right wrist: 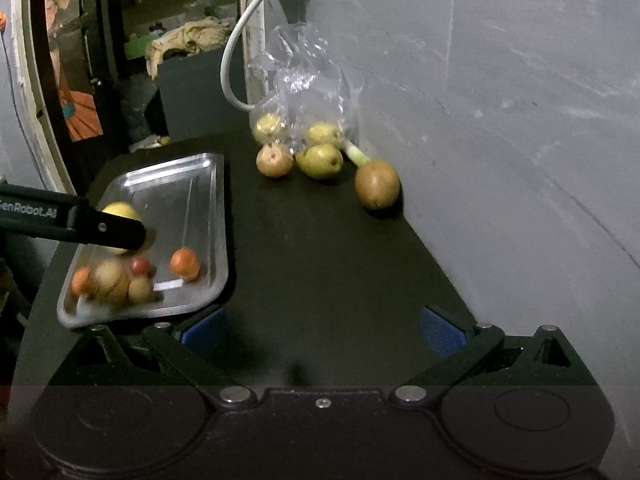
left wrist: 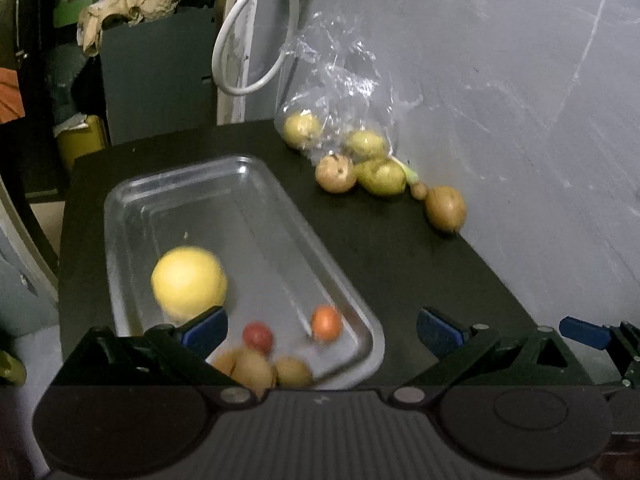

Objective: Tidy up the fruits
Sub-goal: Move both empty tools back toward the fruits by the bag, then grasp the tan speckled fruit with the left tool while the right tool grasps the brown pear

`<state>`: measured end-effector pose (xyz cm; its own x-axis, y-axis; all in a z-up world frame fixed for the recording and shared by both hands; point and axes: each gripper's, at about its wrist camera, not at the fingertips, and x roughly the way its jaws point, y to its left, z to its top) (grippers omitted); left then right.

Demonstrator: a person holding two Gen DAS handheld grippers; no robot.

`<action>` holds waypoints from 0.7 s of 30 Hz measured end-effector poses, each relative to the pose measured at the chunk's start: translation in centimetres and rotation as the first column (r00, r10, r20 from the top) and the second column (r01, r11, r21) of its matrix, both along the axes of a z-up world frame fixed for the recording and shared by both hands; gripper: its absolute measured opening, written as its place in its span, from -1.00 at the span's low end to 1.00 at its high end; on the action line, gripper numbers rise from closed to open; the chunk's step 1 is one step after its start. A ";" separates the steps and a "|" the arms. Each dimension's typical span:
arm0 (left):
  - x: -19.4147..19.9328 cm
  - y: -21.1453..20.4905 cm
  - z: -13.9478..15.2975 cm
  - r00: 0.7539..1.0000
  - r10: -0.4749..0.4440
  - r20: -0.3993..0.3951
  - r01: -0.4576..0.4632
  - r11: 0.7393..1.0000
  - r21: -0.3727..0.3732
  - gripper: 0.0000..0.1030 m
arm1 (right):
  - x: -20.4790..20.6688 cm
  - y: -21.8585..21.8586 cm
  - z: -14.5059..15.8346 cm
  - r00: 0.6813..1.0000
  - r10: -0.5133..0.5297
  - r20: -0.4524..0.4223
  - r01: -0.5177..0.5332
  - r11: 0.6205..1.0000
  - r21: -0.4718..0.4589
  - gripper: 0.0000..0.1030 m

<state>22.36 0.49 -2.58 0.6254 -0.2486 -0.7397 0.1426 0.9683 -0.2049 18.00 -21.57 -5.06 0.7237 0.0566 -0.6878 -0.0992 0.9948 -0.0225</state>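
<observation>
**Sorting loose fruit into the tray**

Hovering over the shiny rectangular metal tray (left wrist: 244, 200), the left gripper (left wrist: 320, 330) has its jaws spread and empty. The right gripper (right wrist: 322, 330) is spread too, over the black tabletop (right wrist: 320, 260). The round brown fruit (right wrist: 377, 184) lies at 1 o'clock, beside the grey wall (right wrist: 500, 100). It looks firm, smooth and likely to roll, so I would take it across its widest middle.

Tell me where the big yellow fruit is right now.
The big yellow fruit lies inside the metal tray, on its left side in the left wrist view, just beyond the left gripper and left of the small red fruit.
</observation>
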 end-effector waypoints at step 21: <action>14.6 -3.9 -4.9 1.000 0.008 0.014 -0.010 0.995 0.100 0.99 | 14.6 -1.8 -5.7 0.974 -0.213 0.074 0.206 0.973 0.100 0.98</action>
